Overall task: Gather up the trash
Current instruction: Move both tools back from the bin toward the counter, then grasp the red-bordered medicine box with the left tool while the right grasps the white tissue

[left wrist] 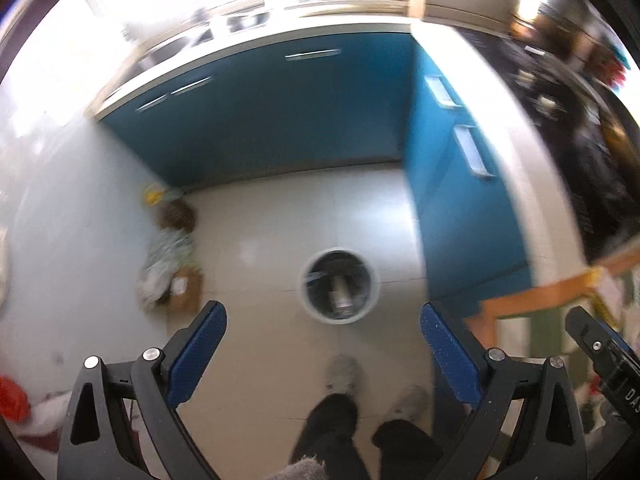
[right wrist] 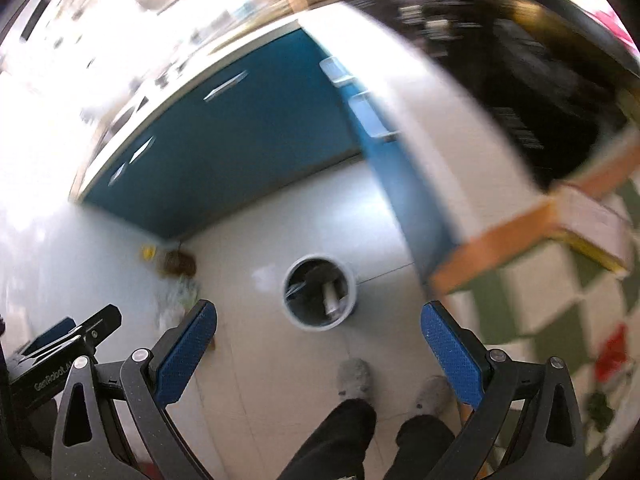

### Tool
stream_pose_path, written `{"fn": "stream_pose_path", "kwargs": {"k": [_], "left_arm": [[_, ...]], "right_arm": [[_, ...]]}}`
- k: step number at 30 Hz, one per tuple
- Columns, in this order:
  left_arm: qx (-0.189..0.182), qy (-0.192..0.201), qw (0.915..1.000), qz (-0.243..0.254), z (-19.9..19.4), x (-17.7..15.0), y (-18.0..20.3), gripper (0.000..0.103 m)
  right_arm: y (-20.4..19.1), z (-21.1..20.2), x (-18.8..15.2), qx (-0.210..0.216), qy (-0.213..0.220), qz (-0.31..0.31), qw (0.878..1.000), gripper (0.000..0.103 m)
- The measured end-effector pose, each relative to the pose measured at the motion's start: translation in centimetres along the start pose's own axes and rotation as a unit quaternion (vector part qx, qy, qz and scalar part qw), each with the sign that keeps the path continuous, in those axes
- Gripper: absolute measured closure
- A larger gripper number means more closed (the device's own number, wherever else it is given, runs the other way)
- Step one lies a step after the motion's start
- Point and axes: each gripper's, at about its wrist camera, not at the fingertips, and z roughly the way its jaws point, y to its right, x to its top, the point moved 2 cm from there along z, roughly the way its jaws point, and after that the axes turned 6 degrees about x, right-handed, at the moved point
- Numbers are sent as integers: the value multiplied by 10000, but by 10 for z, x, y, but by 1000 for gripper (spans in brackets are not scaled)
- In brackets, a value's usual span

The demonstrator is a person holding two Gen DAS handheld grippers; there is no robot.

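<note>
Left wrist view: the left gripper [left wrist: 323, 340] is spread wide and holds nothing. Straight ahead of it, between the fingers' line of sight, one round white plastic trash bin [left wrist: 340, 286] stands upright on the pale tiled floor [left wrist: 260, 248]; one pale cylindrical item lies inside it. Ahead and to the left, against the wall, sits one loose pile of trash [left wrist: 170, 264]: crumpled pale plastic wrapping, one flat brown cardboard piece and one brown bag, with one yellow item behind. These items appear light; the wrapping is judged soft and collapsible, so pinch a bunched fold. The cardboard is stiffer; take it by an edge.

Right wrist view: the right gripper [right wrist: 318, 334] is likewise spread and empty. The bin lies ahead, slightly left of centre. The pile lies further left, blurred. Two grey slippers [right wrist: 354, 376] are visible below.
</note>
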Motion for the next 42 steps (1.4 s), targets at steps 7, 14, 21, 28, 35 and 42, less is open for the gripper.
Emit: {"fn": "stream_pose_path", "kwargs": {"k": [7,14,21,28,35,42], "left_arm": [[-982,-645,9857,1210,-3,-6,194,4],[-1726,-2282,9540,890,37,-19,336,5],[-1964,-3375,9191,-523,73,-16,392,5],[-1034,-3033,9468,-294,72,-15,419,4],[-618,-1906,9687,1465,51,-48,446,5],[-757,-1423,9552,2483,37,-70,459,21]], "right_arm": [[216,-107,-16,-1211,558,1905,9726,0],[377,-165,-65,-1935,894,3448,9142,0],[448,-183,-71,-2011,1229,4051,8834,0],[468,-183,-65,-2057,1337,4086,8791,0],[464,-177,-91,-1891,1097,4072,8868,0],[430,-176,-148,-1451,1070,4272,8860,0]]}}
